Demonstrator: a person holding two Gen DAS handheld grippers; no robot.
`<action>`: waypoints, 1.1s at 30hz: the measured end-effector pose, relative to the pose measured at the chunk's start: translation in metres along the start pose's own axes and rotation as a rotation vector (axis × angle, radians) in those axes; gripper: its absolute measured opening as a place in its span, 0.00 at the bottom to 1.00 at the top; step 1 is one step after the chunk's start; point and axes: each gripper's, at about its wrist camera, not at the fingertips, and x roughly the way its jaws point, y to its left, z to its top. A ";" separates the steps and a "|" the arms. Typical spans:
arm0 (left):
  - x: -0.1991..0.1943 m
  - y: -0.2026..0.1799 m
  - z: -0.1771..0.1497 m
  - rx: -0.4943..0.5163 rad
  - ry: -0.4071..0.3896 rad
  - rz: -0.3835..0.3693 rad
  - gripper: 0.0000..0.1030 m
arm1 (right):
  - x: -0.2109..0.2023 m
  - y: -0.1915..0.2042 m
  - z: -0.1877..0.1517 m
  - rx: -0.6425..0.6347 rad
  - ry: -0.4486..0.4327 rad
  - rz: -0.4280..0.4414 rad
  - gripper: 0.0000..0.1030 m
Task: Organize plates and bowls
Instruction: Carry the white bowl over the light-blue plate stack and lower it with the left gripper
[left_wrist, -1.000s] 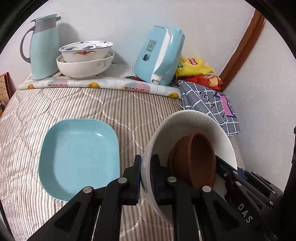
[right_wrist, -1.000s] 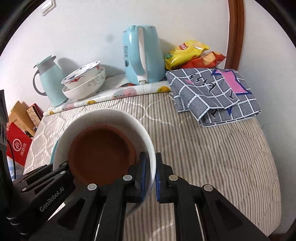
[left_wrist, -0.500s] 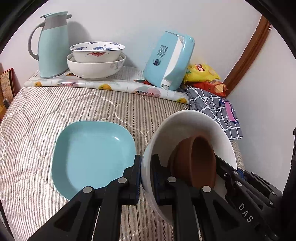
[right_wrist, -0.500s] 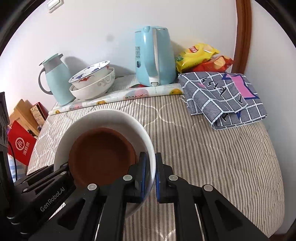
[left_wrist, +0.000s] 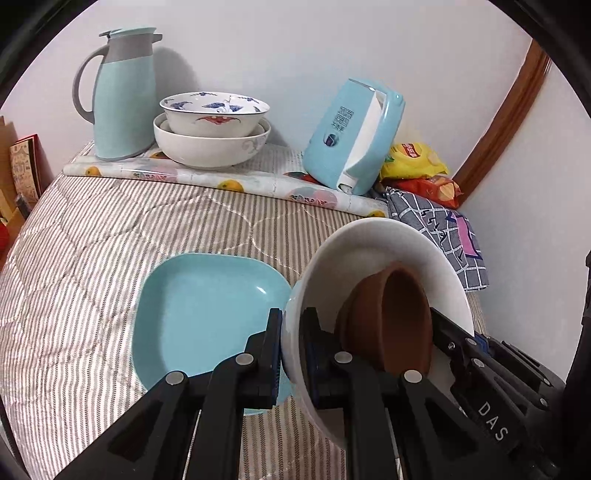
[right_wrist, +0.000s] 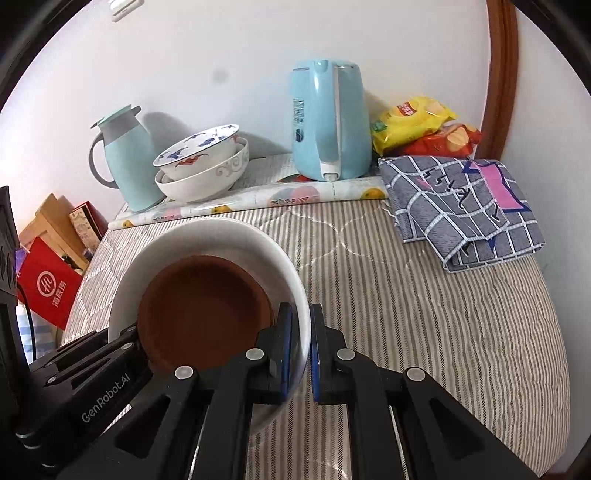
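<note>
Fingers (left_wrist: 275, 343) clamp white bowl (left_wrist: 369, 243); blue plate (left_wrist: 207, 314) left-view only.

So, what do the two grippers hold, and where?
Both hold the white bowl with the brown bowl inside: left gripper and right gripper pinch opposite rims.

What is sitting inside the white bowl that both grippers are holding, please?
A brown bowl is nested inside the white bowl, tilted with it. The brown bowl looks empty; the white bowl's bottom beneath it is covered, so anything there cannot be seen.
</note>
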 end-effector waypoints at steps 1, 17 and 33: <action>-0.001 0.002 0.000 -0.005 -0.001 0.001 0.11 | 0.000 0.001 0.000 -0.002 0.000 0.002 0.08; -0.010 0.032 -0.001 -0.052 -0.019 0.026 0.11 | 0.005 0.030 0.001 -0.040 0.005 0.035 0.08; -0.014 0.053 0.003 -0.089 -0.032 0.046 0.11 | 0.013 0.051 0.005 -0.070 0.007 0.062 0.08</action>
